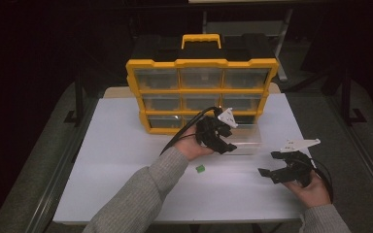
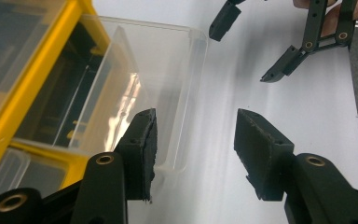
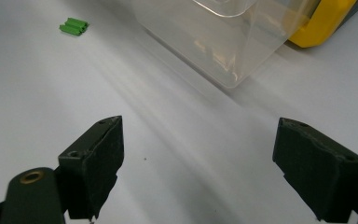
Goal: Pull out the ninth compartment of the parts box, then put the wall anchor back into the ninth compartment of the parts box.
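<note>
A yellow and black organizer with clear drawers stands at the back of the white table. One clear plastic drawer is pulled out from its bottom right and rests on the table; it looks empty in the left gripper view and the right gripper view. My left gripper hovers just in front of that drawer, jaws open, nothing between them. My right gripper sits open near the table's right front, its jaws wide over bare table. A small green piece lies on the table between the hands.
The organizer has a yellow carry handle on top and several shut drawers. Dark floor and metal stand legs surround the table. The right gripper shows far off in the left gripper view.
</note>
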Demonstrator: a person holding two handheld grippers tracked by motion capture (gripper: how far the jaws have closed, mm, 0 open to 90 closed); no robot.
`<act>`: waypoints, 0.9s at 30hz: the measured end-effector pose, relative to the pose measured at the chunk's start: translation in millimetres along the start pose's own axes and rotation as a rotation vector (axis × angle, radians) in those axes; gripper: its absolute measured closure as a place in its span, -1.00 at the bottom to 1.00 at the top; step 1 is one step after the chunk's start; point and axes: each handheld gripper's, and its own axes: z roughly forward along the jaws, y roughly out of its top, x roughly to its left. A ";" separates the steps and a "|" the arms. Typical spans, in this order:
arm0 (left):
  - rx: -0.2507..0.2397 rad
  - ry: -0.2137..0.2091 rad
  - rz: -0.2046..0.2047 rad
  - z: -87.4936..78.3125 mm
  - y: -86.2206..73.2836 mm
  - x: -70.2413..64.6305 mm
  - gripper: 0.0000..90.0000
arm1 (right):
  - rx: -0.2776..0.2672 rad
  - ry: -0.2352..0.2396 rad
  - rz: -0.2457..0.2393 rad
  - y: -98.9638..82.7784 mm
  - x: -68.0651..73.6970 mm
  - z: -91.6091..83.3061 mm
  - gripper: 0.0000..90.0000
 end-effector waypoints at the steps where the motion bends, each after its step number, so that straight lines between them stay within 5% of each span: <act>1: 0.004 -0.001 -0.001 -2.4 -1.0 -0.1 0.07 | -0.001 0.001 -0.003 -0.2 -0.3 -0.1 -0.66; 27: -0.024 0.050 -0.043 -43.2 -39.3 -9.8 -0.04 | 0.011 0.003 -0.004 -1.7 3.1 -5.0 -0.65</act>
